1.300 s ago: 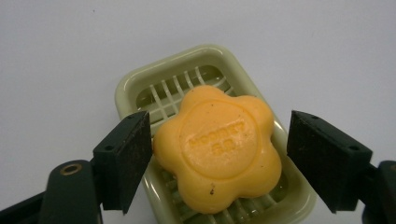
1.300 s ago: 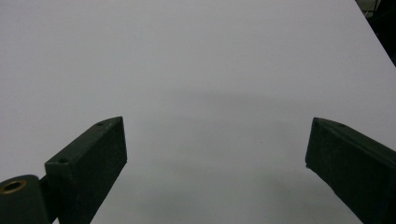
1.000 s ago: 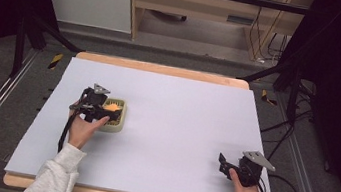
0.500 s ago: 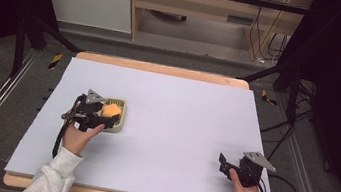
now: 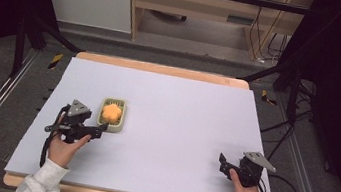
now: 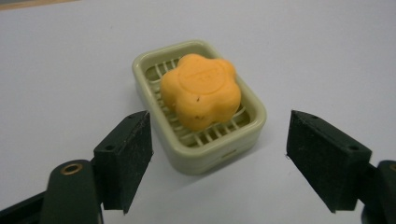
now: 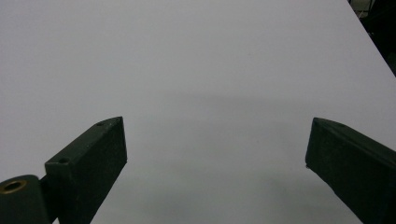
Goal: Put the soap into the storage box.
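An orange flower-shaped soap (image 5: 111, 112) lies in a pale green soap dish (image 5: 112, 128) on the left half of the table. In the left gripper view the soap (image 6: 201, 89) rests on the dish's slatted floor, inside its rim (image 6: 205, 158). My left gripper (image 5: 94, 132) stands open just short of the dish on its near-left side. Its jaws (image 6: 217, 126) are wide apart with nothing held between them. My right gripper (image 5: 223, 165) is open near the table's front right corner. It (image 7: 217, 123) points over bare tabletop.
The pale table board (image 5: 182, 103) has wooden edges at the back and front. Metal rails run along both sides, and cables lie on the floor to the right (image 5: 274, 136). A wooden cabinet (image 5: 196, 8) stands beyond the table.
My left gripper has drawn back from over the dish toward the near left, and the soap now lies uncovered in the dish. The right gripper has not moved.
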The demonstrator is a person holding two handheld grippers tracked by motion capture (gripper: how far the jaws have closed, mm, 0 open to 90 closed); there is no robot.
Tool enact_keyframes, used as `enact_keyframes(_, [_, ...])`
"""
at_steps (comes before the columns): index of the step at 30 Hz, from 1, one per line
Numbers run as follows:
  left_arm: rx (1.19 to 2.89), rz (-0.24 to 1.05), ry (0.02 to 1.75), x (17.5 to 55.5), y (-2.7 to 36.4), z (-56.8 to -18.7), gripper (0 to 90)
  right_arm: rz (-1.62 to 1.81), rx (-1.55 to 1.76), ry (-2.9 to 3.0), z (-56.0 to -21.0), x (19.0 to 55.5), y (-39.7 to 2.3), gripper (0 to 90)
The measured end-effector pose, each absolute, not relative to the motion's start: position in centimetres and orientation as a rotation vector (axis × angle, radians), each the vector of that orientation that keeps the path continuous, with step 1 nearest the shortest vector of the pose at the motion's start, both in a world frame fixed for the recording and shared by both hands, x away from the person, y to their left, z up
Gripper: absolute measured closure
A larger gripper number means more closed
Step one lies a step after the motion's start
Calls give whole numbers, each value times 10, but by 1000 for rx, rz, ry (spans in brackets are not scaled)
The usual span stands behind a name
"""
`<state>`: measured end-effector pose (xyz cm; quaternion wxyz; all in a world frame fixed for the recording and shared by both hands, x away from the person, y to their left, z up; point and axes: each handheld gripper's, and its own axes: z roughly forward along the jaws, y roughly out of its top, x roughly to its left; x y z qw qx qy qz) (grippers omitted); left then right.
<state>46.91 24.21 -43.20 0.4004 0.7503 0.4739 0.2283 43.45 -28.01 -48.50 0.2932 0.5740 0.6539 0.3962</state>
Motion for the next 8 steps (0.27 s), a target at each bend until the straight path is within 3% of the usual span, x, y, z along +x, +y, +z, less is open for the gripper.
enact_keyframes(8, [1903,585,1257,458,268,-447,213,1054,1533,1745,-485,435,-280,58])
